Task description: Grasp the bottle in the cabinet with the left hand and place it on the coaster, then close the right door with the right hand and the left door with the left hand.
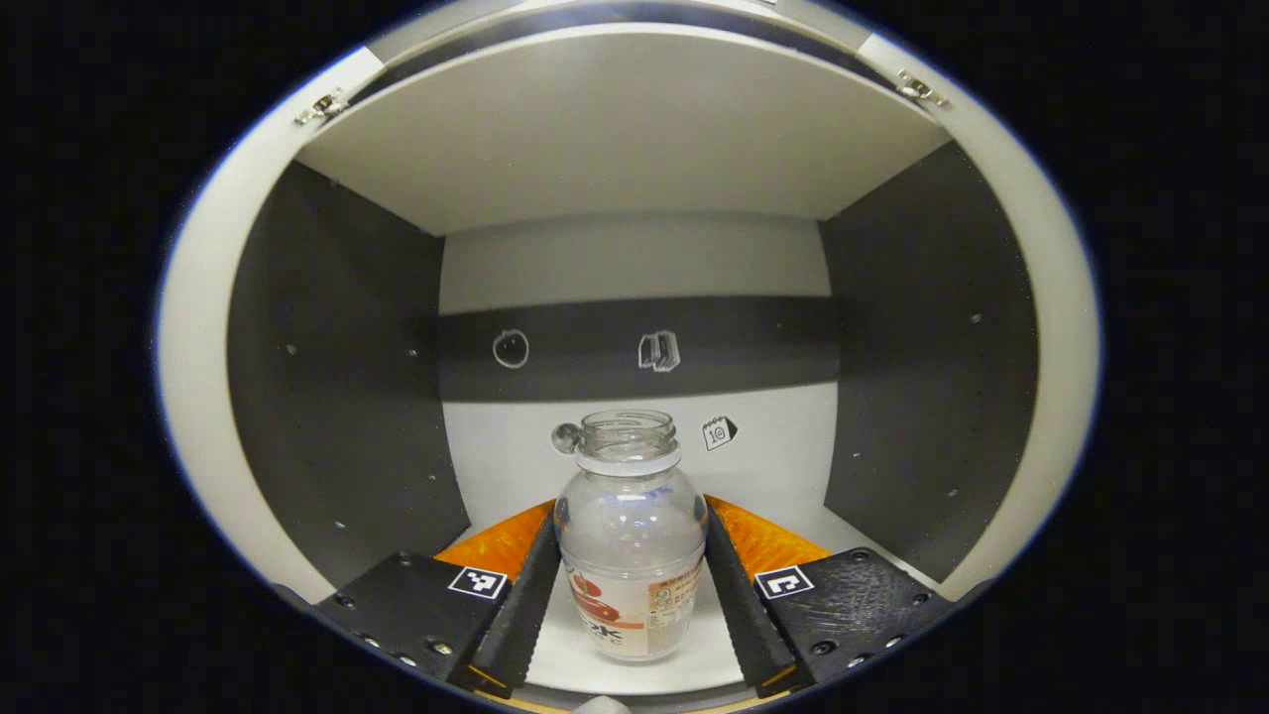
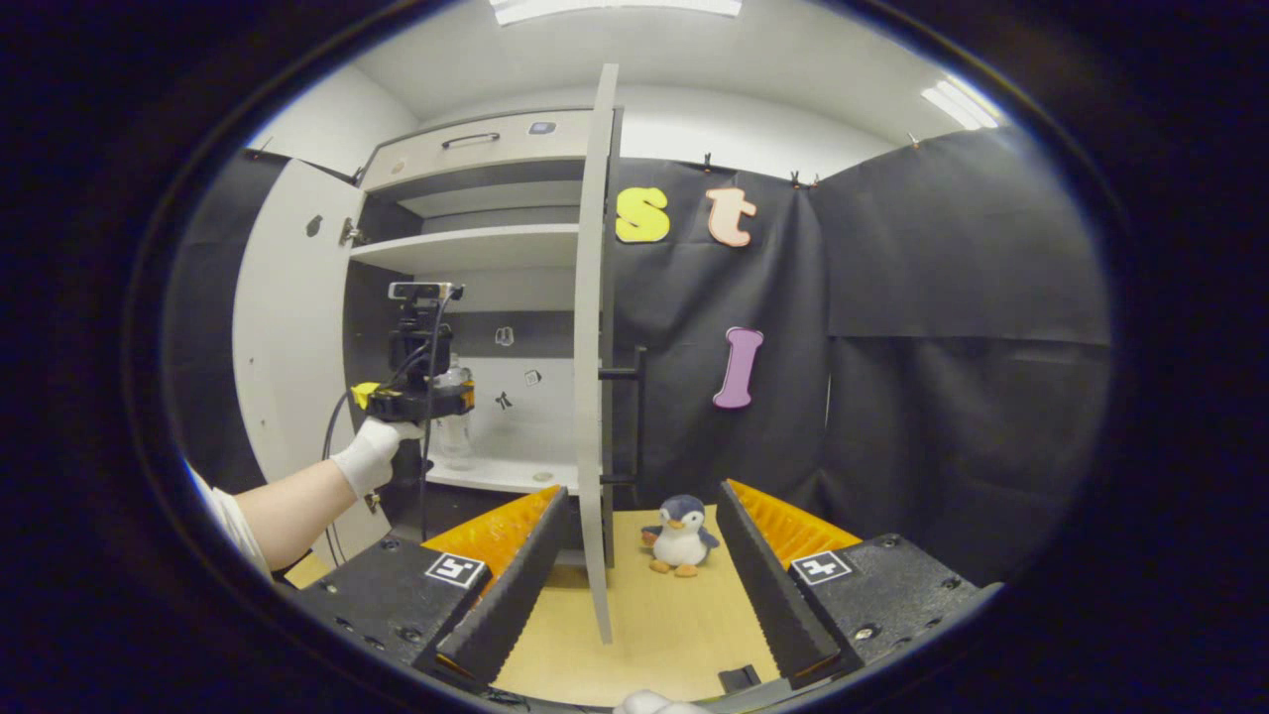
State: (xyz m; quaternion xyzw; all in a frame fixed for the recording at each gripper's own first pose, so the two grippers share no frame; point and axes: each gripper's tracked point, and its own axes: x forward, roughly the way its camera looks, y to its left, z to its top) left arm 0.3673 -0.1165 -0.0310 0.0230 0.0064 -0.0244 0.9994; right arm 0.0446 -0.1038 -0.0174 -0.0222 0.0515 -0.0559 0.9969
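Note:
A clear, capless bottle (image 1: 632, 535) with a printed label stands upright on the white cabinet floor (image 1: 773, 486). It sits between the fingers of my left gripper (image 1: 631, 508), and both fingers press against its sides. In the right gripper view the same bottle (image 2: 457, 436) is inside the open cabinet, with the left gripper (image 2: 416, 399) in a gloved hand (image 2: 372, 451) in front of it. My right gripper (image 2: 641, 491) stands open above the tan table (image 2: 654, 635). The right door (image 2: 593, 397) stands edge-on beyond its fingers, and the left door (image 2: 288, 347) is swung wide open.
A shelf (image 1: 615, 139) hangs overhead and dark side walls (image 1: 327, 397) close in on both sides. A small penguin toy (image 2: 681, 535) sits on the table right of the right door. That door carries a dark handle (image 2: 634, 416). A small round disc (image 2: 540, 477) lies on the cabinet floor.

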